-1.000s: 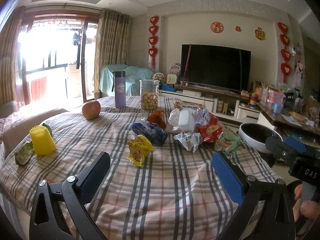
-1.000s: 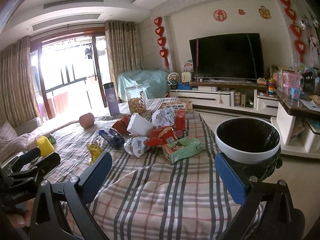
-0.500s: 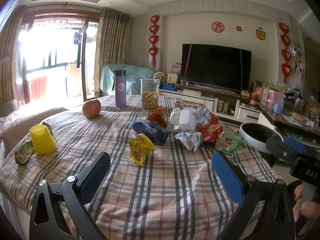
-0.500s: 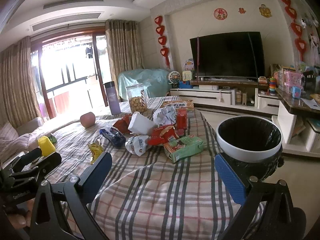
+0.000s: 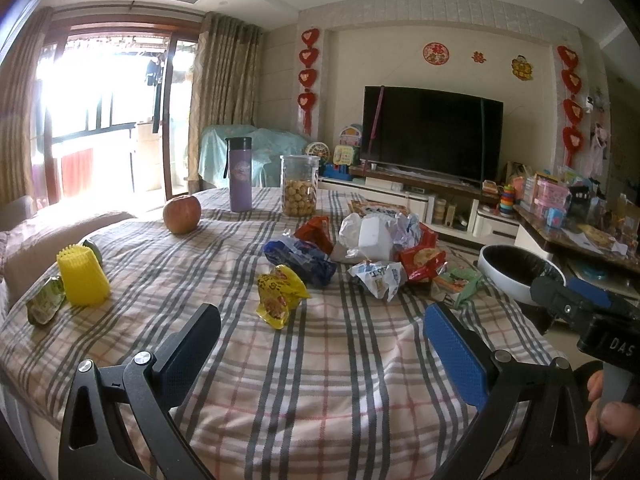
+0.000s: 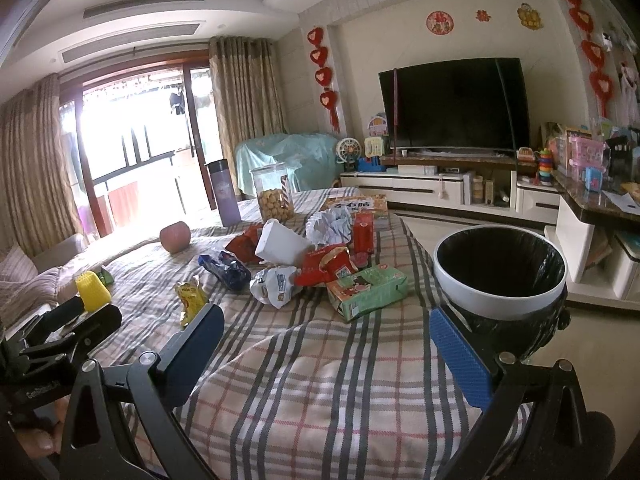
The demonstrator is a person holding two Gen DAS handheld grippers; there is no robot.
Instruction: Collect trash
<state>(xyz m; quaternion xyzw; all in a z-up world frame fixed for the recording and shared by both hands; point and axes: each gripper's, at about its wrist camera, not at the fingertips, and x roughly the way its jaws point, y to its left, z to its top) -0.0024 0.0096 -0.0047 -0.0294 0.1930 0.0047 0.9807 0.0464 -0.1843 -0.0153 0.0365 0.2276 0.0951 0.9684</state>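
Both grippers held level and empty, jaws spread wide.

The left gripper (image 5: 320, 336) points forward with its jaws far apart and nothing between them; the right gripper (image 6: 324, 340) matches it, just beside it on the right. A hand (image 5: 608, 412) grips the right gripper's handle, and what seems to be a fingertip (image 6: 40, 442) shows under the left one.
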